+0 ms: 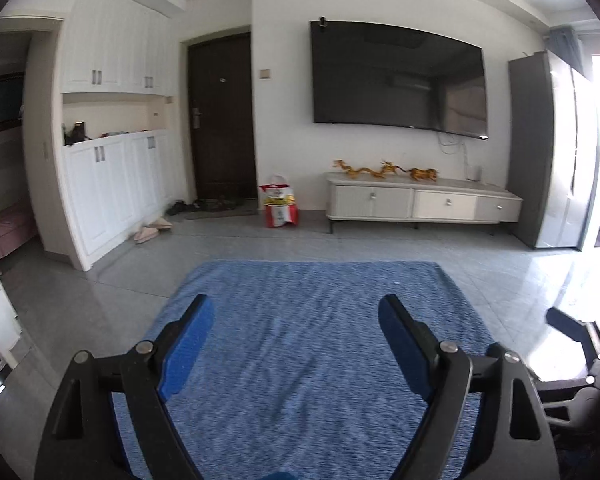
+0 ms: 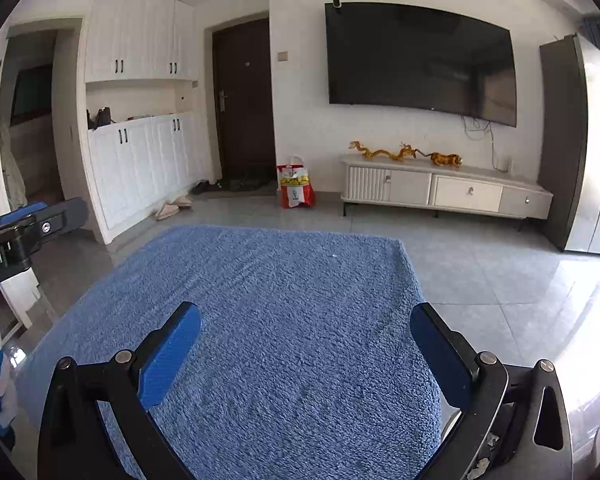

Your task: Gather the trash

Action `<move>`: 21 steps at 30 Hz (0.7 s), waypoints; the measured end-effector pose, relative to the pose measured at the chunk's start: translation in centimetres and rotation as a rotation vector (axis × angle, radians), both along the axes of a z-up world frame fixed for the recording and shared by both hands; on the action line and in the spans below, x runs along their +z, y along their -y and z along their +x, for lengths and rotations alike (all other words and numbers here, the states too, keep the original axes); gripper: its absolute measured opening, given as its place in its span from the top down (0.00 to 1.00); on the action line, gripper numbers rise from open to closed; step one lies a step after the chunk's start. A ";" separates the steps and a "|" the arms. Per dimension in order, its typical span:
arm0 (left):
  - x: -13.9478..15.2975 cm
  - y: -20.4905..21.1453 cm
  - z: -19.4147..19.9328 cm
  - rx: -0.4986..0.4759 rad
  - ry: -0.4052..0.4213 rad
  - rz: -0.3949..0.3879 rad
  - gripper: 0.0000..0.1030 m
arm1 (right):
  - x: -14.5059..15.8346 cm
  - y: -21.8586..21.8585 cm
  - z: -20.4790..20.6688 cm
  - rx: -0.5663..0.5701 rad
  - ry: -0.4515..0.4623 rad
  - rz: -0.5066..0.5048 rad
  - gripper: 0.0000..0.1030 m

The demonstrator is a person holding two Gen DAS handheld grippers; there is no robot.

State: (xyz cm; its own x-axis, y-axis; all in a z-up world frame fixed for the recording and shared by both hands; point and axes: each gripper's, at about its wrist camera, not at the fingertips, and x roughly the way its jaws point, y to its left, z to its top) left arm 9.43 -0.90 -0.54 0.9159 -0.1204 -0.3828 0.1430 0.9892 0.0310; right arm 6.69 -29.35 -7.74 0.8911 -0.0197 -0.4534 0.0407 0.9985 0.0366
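While hovering over blue cloth (image 2: 284, 320), left gripper (image 1: 296, 312) and right gripper (image 2: 306, 320) jaws spread wide, nothing between.

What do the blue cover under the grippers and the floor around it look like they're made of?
Blue cover: looks like a soft looped or fleecy fabric, matte, with a nubby pile; it drapes over the edge of whatever lies beneath. Floor: probably glazed grey tile, judging by the grout lines and glossy window glare.
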 end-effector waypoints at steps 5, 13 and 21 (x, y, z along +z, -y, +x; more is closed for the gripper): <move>-0.6 -1.0 0.1 0.029 -0.002 -0.014 0.17 | 0.4 -0.4 -0.1 -0.055 0.018 -0.016 0.00; -1.7 -1.2 0.4 0.073 -0.014 0.010 0.17 | 1.2 -0.1 -0.6 -0.098 0.050 -0.041 0.00; -2.6 -0.5 0.5 0.078 -0.020 0.044 0.17 | 0.7 0.7 -0.9 -0.126 0.051 -0.033 0.00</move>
State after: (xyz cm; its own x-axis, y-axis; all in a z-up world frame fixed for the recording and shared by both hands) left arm 9.92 -0.44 -3.11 0.9138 -0.0317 -0.4049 0.0668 0.9951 0.0728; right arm 5.76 -30.06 -7.00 0.9023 -0.1471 -0.4052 0.1647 0.9863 0.0087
